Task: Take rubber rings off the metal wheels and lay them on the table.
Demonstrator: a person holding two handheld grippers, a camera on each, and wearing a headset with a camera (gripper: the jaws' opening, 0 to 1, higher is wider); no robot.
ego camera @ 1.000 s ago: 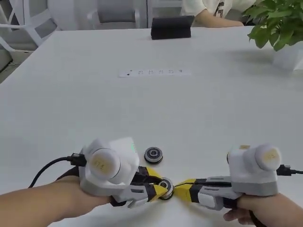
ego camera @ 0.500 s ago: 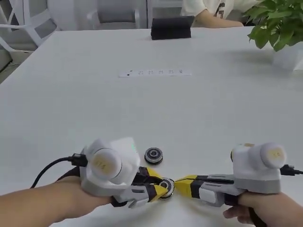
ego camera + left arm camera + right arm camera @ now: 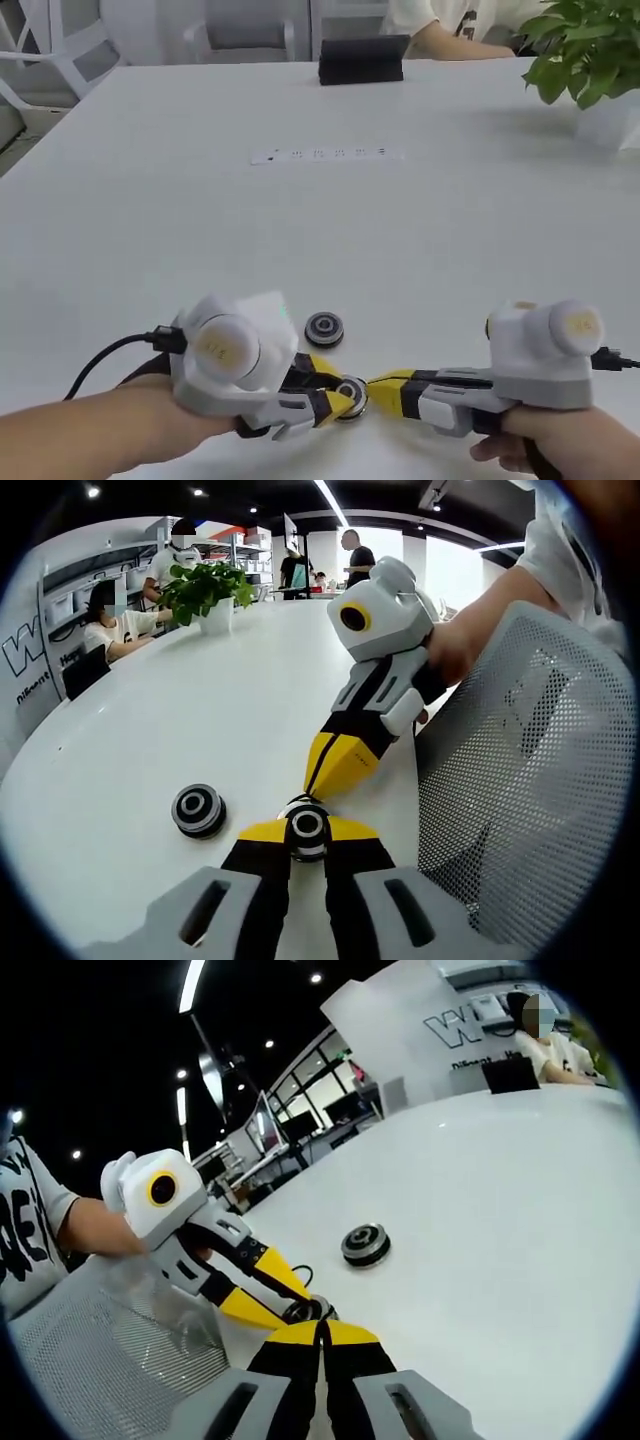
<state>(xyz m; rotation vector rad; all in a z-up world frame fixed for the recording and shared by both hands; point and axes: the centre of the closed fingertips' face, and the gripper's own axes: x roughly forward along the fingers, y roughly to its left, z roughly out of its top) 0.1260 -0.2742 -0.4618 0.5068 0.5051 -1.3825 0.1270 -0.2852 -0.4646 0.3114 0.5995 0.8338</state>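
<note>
My left gripper (image 3: 345,398) is shut on a small metal wheel (image 3: 351,392) with a black rubber ring, held just above the table's near edge. In the left gripper view the wheel (image 3: 307,825) sits between the yellow jaws. My right gripper (image 3: 374,386) comes in from the right, shut, its tips against the wheel's rim (image 3: 306,1309). Whether they pinch the ring is hidden. A second ringed wheel (image 3: 324,326) lies flat on the white table (image 3: 330,220) just beyond, also seen as the second wheel (image 3: 198,810) and the second wheel (image 3: 365,1244).
A white power strip (image 3: 327,154) lies mid-table. A black box (image 3: 361,59) and a seated person are at the far edge, a potted plant (image 3: 585,50) at the far right. A mesh chair (image 3: 520,780) is beside the near edge.
My right gripper's body has shifted slightly to the right, its tips still at the held wheel. The left gripper and both wheels have stayed in place.
</note>
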